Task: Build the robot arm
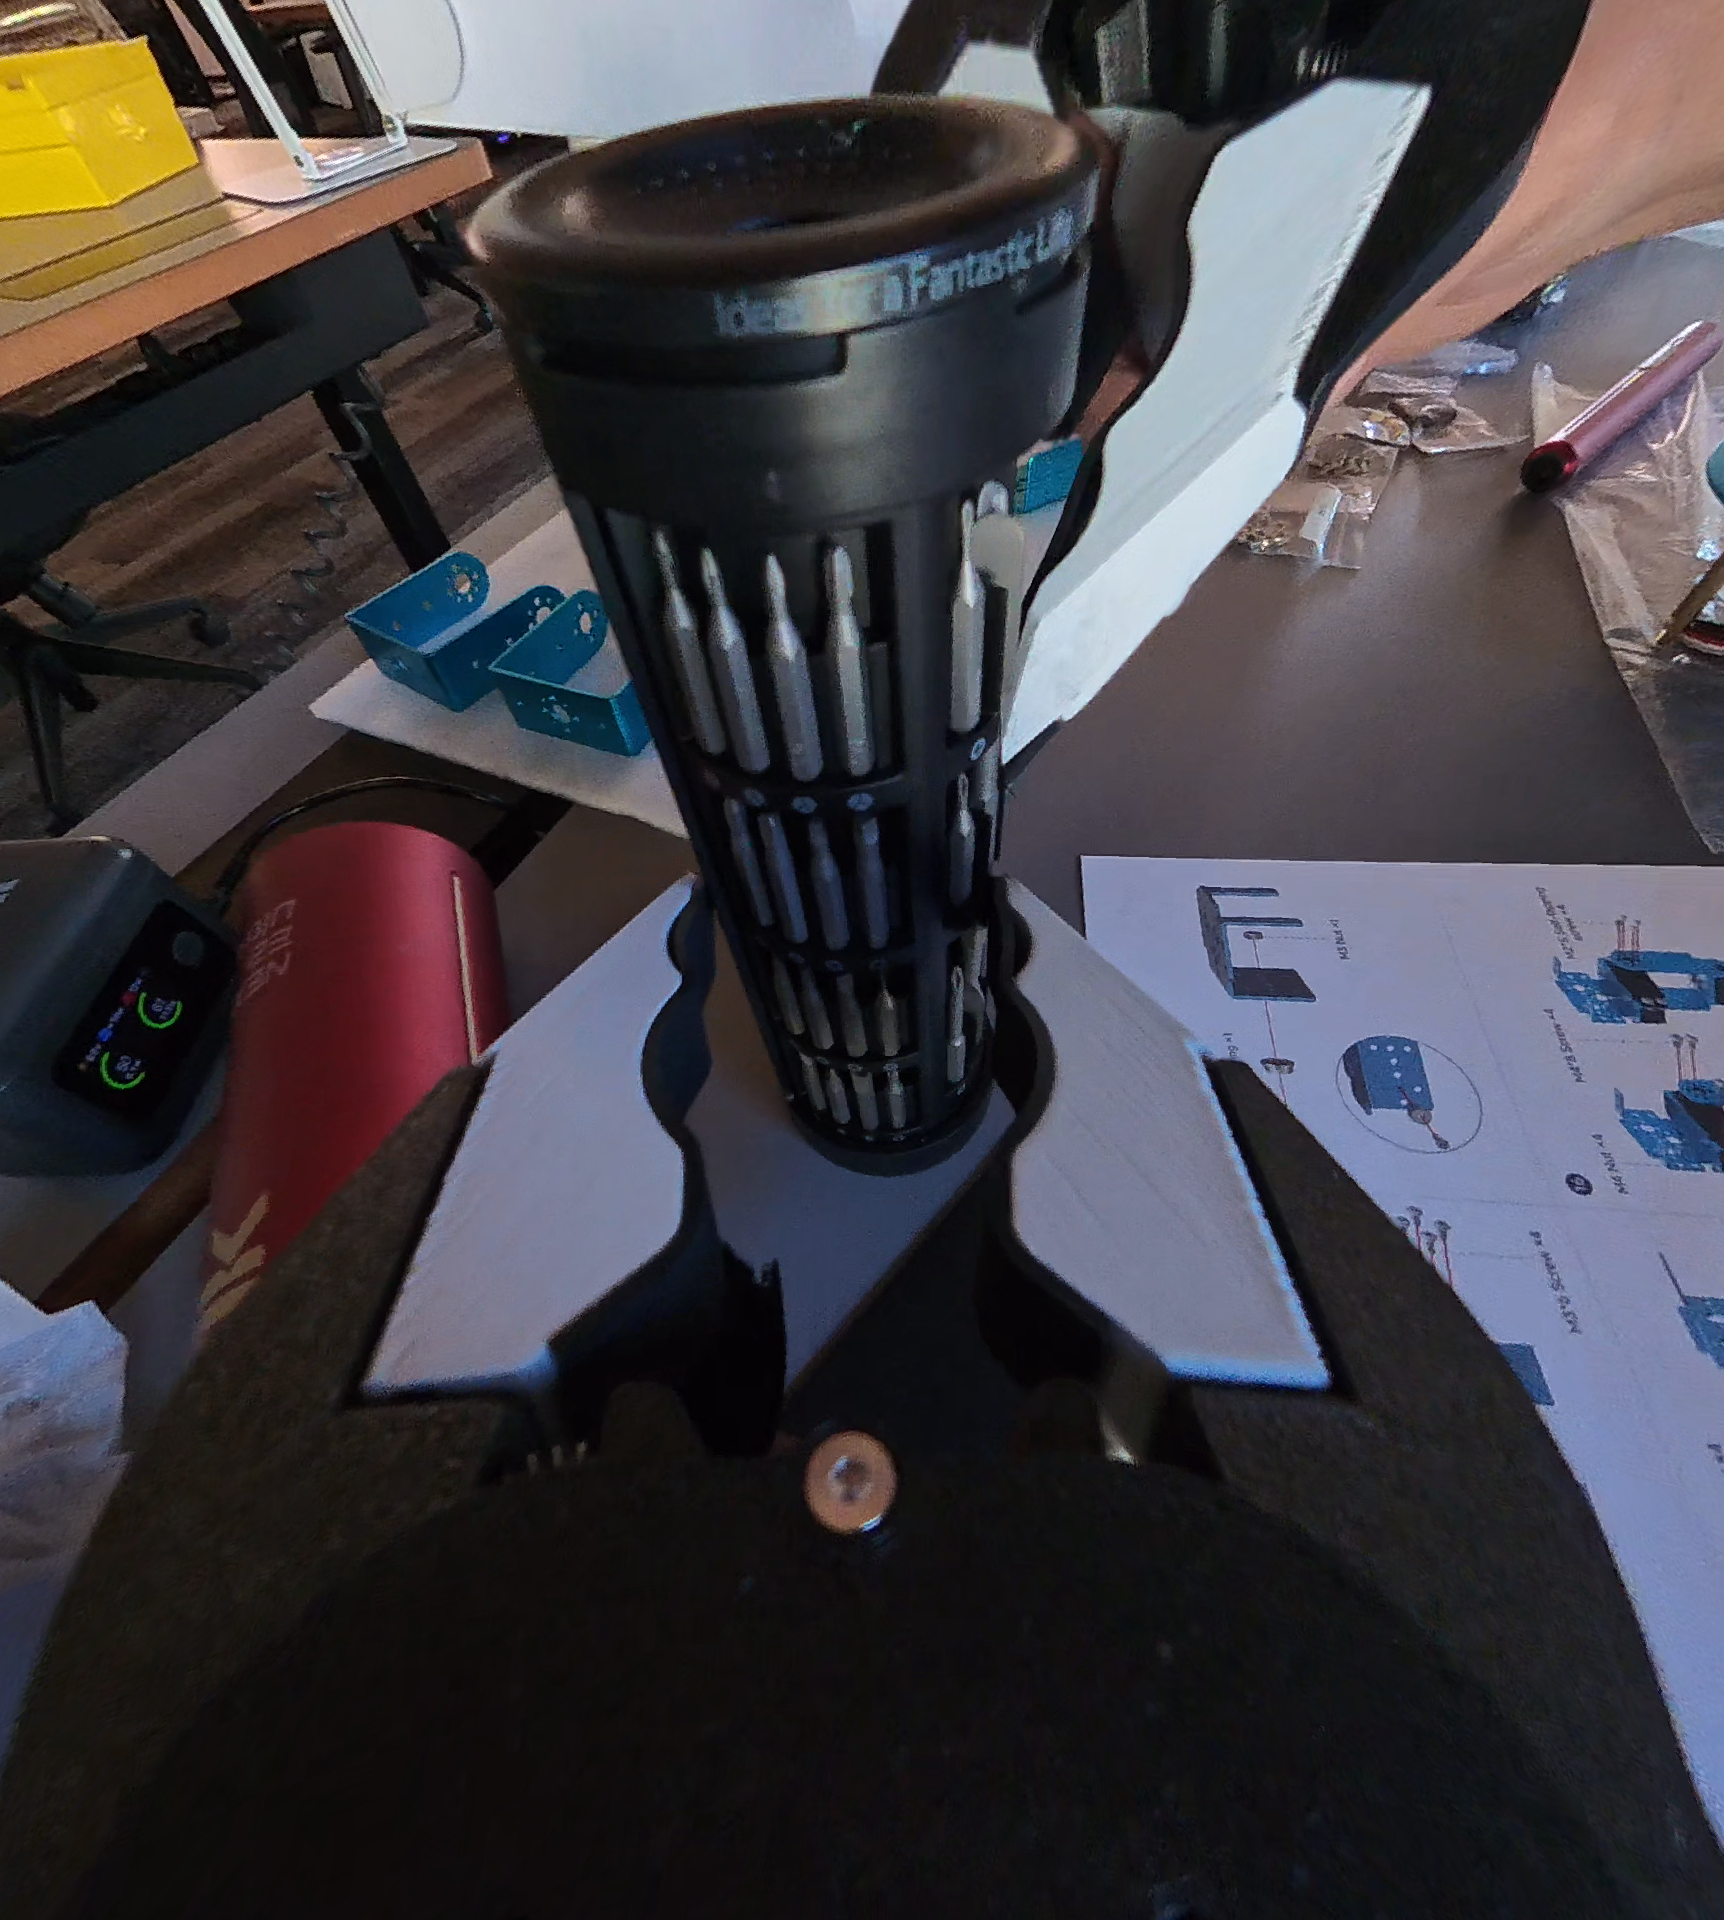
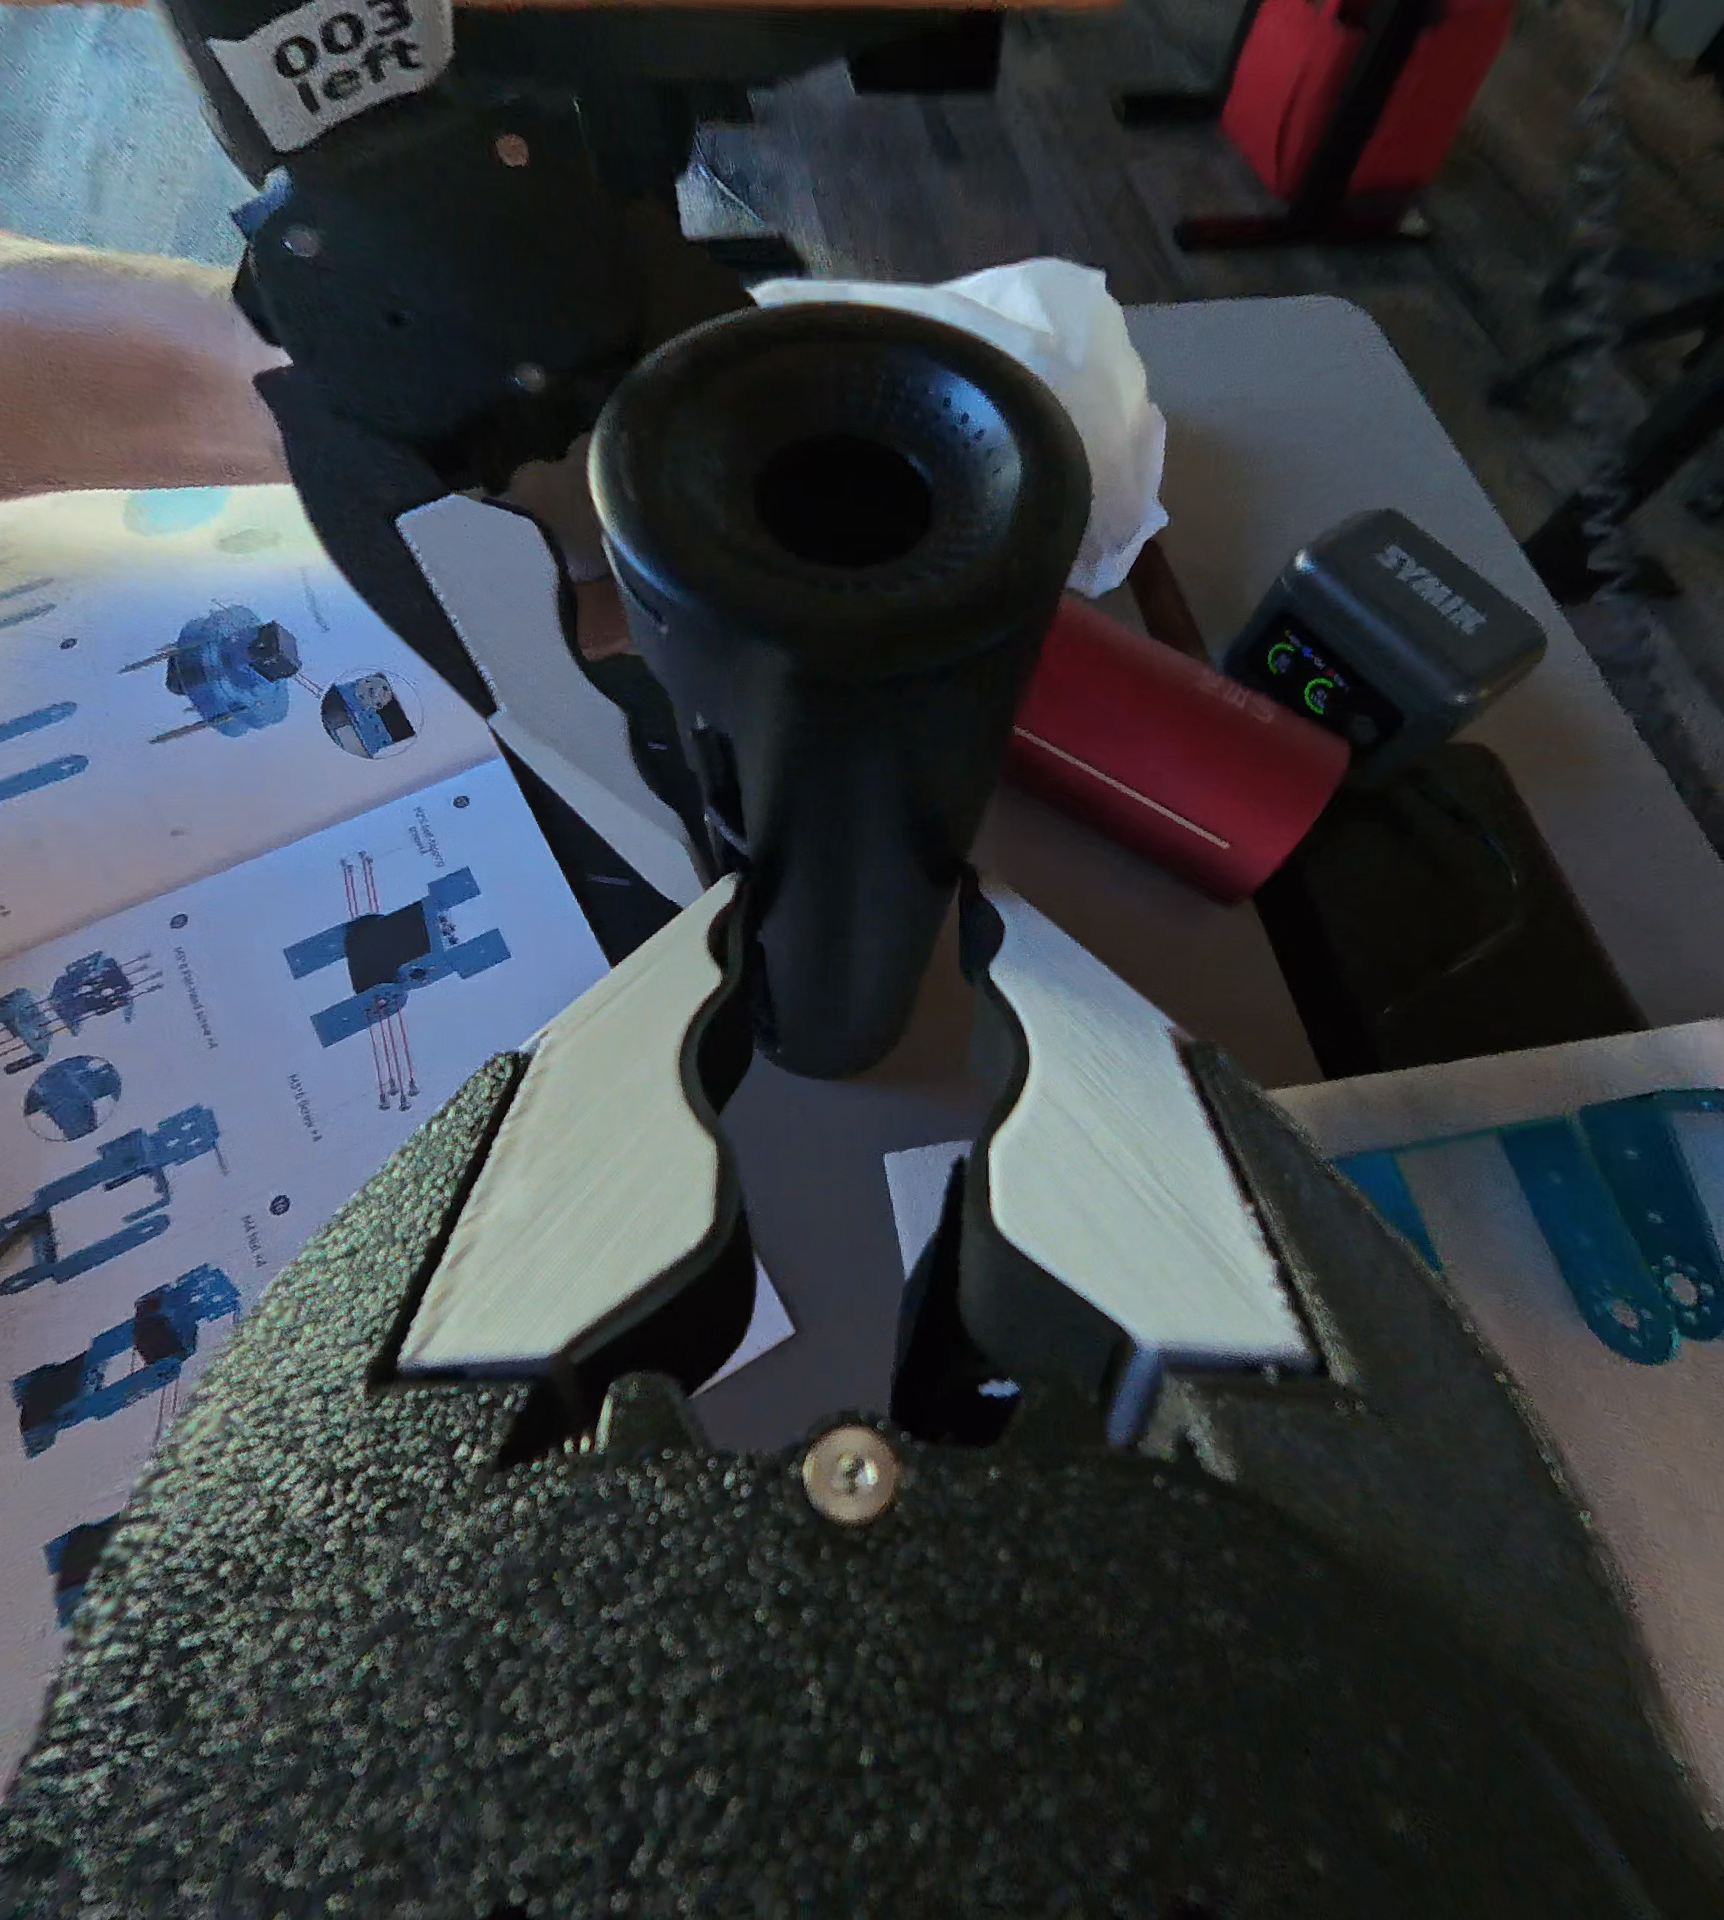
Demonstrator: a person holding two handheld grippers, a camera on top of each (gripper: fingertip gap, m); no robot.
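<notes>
My left gripper (image 1: 853, 997) has its fingers clenched on the lower shaft of the black bit holder (image 1: 816, 644), upright over the counter (image 1: 1305, 707). My right gripper (image 2: 853, 966) also pinches its shaft. Feels rigid, smooth, top-heavy; loose bits could rattle out. Best grip: lower barrel. Beyond: red cylinder (image 1: 359, 997), instruction sheet (image 1: 1460, 1091), blue brackets (image 1: 494, 655).

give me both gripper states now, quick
left gripper: shut on the bit holder.
right gripper: beside the same bit holder; grip cannot be told.
</notes>
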